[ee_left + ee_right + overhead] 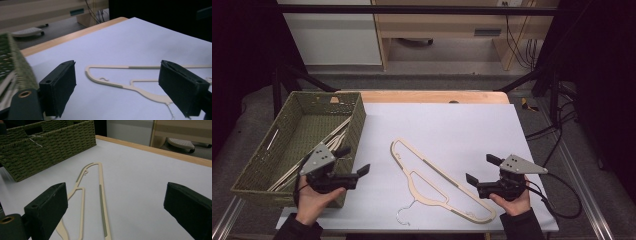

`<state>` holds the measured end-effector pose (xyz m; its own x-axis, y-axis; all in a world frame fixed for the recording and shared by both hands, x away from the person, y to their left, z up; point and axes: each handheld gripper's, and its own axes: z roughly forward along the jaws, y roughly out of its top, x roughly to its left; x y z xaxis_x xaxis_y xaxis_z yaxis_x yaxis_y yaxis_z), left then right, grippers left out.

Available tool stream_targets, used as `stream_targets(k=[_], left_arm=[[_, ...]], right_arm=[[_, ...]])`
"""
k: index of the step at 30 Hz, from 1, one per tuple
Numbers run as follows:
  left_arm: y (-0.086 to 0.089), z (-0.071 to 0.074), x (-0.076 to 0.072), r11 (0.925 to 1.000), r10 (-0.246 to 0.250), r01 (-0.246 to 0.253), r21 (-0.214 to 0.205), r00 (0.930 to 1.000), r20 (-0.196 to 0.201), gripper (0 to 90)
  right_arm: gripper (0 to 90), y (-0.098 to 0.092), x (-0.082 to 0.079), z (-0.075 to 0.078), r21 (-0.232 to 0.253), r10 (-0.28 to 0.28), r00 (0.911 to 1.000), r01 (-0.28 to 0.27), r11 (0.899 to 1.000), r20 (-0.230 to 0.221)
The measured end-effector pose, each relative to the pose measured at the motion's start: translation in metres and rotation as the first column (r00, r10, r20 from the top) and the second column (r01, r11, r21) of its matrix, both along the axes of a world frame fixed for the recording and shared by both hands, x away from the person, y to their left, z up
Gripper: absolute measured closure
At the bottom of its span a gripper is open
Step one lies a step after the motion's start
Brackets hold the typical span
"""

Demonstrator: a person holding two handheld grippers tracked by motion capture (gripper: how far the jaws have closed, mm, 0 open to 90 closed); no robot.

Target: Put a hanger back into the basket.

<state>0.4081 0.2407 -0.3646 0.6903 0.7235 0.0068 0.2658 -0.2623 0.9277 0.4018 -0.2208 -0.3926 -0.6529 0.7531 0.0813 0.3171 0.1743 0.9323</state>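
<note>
With both the left gripper and the right gripper spread wide and empty, the cream hanger lying flat on the surface between them is best pinched across its thin frame, then carried into the woven basket.

Even overhead light brightens the white table; the surroundings fall to near black. Shadows are soft and short. In the left gripper view the basket smears with blur; near jaws appear slightly soft.
</note>
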Motion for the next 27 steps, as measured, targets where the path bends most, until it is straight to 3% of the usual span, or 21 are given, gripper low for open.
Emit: stream_targets(k=[6, 10, 21, 27], left_arm=[[-0.031, -0.015, -0.008, 0.9989, -0.047, 0.047, -0.003, 0.9984, -0.031, 14.5], [-0.048, -0.025, -0.01, 0.9976, -0.067, 0.067, 0.018, 0.9968, -0.045, 14.1], [-0.074, -0.051, -0.016, 0.9915, -0.107, 0.114, 0.063, 0.988, -0.112, 15.9], [-0.088, -0.07, -0.016, 0.9846, -0.117, 0.138, 0.108, 0.9772, -0.177, 17.4]], right_arm=[[6.2, 0.001, 0.0, -0.001, -0.01, 0.006, 1.0, -0.006, 1.0, 0.002], [6.3, 0.002, 0.0, -0.002, -0.014, 0.015, 0.9999, -0.015, 1.0, -0.002], [6.6, 0.008, 0.001, -0.007, -0.019, 0.021, 0.9996, -0.021, 1.0, -0.017], [6.7, 0.012, 0.001, -0.009, -0.027, 0.036, 0.9991, -0.037, 0.999, -0.02]])
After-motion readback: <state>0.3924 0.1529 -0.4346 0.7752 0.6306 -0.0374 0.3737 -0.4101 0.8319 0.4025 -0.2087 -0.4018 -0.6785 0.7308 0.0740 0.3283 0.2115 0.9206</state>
